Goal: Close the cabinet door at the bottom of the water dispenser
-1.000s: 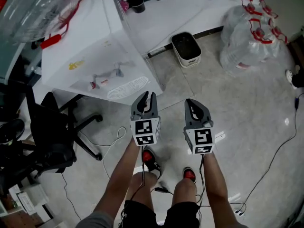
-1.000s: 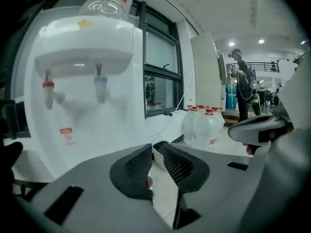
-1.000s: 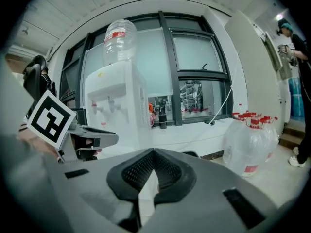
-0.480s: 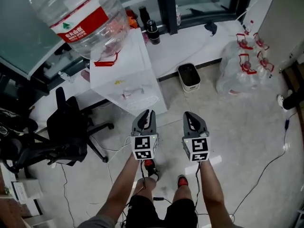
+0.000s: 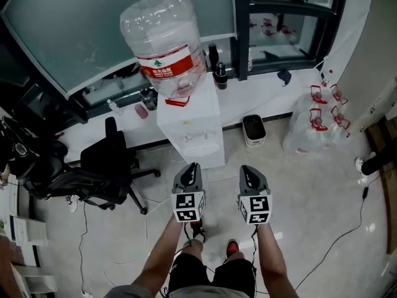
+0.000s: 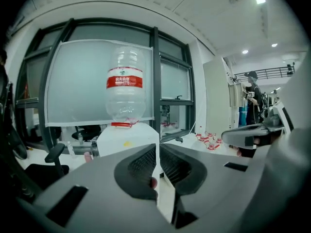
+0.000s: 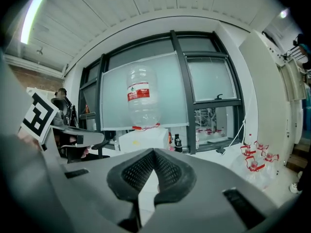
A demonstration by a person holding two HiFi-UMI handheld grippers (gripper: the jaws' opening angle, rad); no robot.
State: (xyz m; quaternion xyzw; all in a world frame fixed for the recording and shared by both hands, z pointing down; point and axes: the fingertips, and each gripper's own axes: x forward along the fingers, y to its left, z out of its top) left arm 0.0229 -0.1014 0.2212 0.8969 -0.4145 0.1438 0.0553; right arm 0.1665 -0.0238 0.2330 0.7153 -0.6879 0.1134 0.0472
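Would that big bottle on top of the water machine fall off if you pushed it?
Probably it would wobble: the bottle stands upside down on its narrow neck in the dispenser. It looks nearly empty, so likely light.

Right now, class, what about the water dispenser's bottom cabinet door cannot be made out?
Head view: cabinet door steeply foreshortened, too small; open or shut unclear.
Left gripper view: left gripper, jaws just closed on nothing, hides the lower front of the water dispenser.
Right gripper view: right gripper hides it likewise.
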